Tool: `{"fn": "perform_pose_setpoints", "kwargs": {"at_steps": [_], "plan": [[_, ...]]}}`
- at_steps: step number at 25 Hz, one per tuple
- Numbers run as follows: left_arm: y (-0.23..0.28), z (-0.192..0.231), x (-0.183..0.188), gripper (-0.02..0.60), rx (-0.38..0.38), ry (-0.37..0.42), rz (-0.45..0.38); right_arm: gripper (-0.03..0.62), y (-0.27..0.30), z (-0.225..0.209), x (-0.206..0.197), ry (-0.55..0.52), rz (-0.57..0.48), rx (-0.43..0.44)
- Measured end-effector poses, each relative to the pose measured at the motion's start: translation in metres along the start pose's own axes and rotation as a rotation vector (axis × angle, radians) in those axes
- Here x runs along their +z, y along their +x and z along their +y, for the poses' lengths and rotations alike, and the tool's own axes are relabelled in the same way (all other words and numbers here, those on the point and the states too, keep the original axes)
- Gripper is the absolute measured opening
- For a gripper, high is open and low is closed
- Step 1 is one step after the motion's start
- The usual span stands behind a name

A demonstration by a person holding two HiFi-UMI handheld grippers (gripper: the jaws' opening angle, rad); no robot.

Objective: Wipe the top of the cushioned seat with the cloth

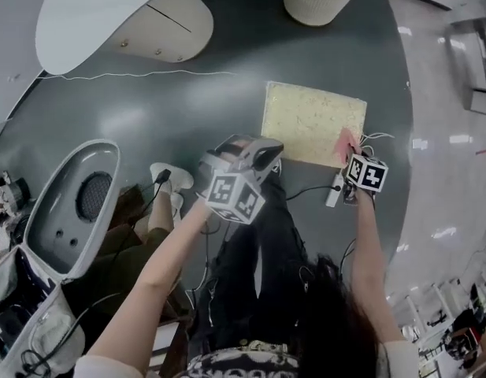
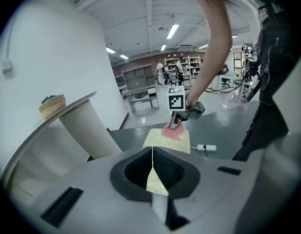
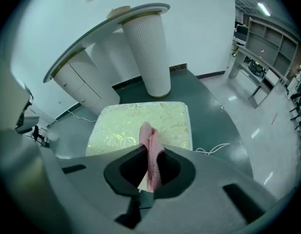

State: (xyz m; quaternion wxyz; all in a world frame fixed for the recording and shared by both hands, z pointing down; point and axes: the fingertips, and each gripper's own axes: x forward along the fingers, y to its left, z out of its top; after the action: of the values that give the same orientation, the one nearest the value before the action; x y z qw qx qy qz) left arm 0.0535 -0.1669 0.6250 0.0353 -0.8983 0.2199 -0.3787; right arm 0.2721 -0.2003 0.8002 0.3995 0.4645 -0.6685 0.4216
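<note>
Clamping cloth (image 1: 346, 142) on cushioned seat (image 1: 306, 120): right gripper (image 3: 150, 165) | left gripper (image 2: 152, 173) closed

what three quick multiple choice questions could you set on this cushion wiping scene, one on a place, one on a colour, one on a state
1. Where on the pale yellow square cushioned seat is the crumpled pink cloth?
A. its near right corner
B. its far left corner
C. its centre

2. What colour is the smooth floor under the seat?
A. bright red
B. white
C. dark grey-green

3. How do the right gripper's fingers stand?
A. wide apart and empty
B. shut on the cloth
C. shut on a white cable

Answers:
1 A, the head view shows the cloth at the seat's corner nearest the person's right side.
2 C, dark grey-green floor surrounds the seat.
3 B, the right gripper view shows the pink cloth pinched between them.
</note>
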Motion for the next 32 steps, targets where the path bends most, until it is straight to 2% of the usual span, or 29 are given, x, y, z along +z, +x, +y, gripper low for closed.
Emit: {"fn": "perform_pose_setpoints", "kwargs": {"at_steps": [10,14,18,24,28,32], "plan": [[-0.03,0.006,-0.03,0.006,0.07,-0.07,0.039,0.009,0.032,0.168,-0.013,-0.086,0.017,0.278],[-0.036,0.014,-0.039,0.006,0.097,-0.079,0.043,0.009,0.05,0.217,-0.023,-0.121,0.043,0.342],[-0.044,0.02,-0.046,0.006,0.115,-0.082,0.044,0.009,0.062,0.245,-0.032,-0.139,0.064,0.37],[-0.05,0.028,-0.056,0.006,0.136,-0.095,0.056,0.009,0.075,0.229,-0.043,-0.138,0.106,0.315],[-0.051,0.022,-0.056,0.006,0.124,-0.095,0.057,0.009,0.071,0.195,-0.046,-0.111,0.112,0.259],[-0.043,0.015,-0.052,0.006,0.095,-0.08,0.056,0.009,0.065,0.144,-0.05,-0.078,0.118,0.181]]}}
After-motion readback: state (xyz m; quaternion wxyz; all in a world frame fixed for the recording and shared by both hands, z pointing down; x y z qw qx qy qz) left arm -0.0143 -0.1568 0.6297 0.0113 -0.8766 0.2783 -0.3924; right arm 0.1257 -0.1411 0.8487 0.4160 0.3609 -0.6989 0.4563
